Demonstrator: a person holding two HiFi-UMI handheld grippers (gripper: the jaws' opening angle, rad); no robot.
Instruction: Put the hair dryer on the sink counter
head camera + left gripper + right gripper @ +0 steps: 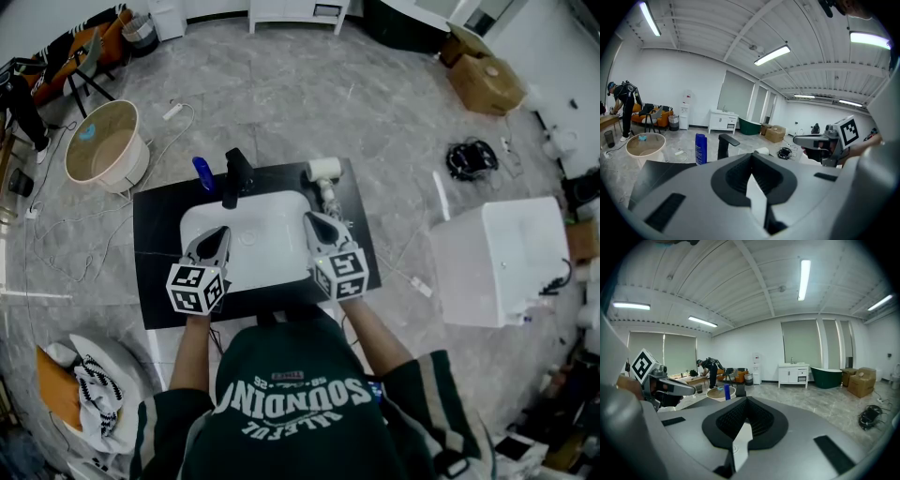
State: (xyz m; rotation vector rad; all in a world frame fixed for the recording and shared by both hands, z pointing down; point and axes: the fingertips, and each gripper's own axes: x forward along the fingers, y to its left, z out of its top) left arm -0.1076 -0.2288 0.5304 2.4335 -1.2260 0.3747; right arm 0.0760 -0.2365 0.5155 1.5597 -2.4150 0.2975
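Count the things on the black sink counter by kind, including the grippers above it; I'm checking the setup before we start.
Blue bottle: 1
Black faucet: 1
White hair dryer: 1
Grippers: 2 (left gripper, right gripper)
Total: 5

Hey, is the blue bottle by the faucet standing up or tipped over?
Upright. The blue bottle stands on its base on the black counter, beside the black faucet.
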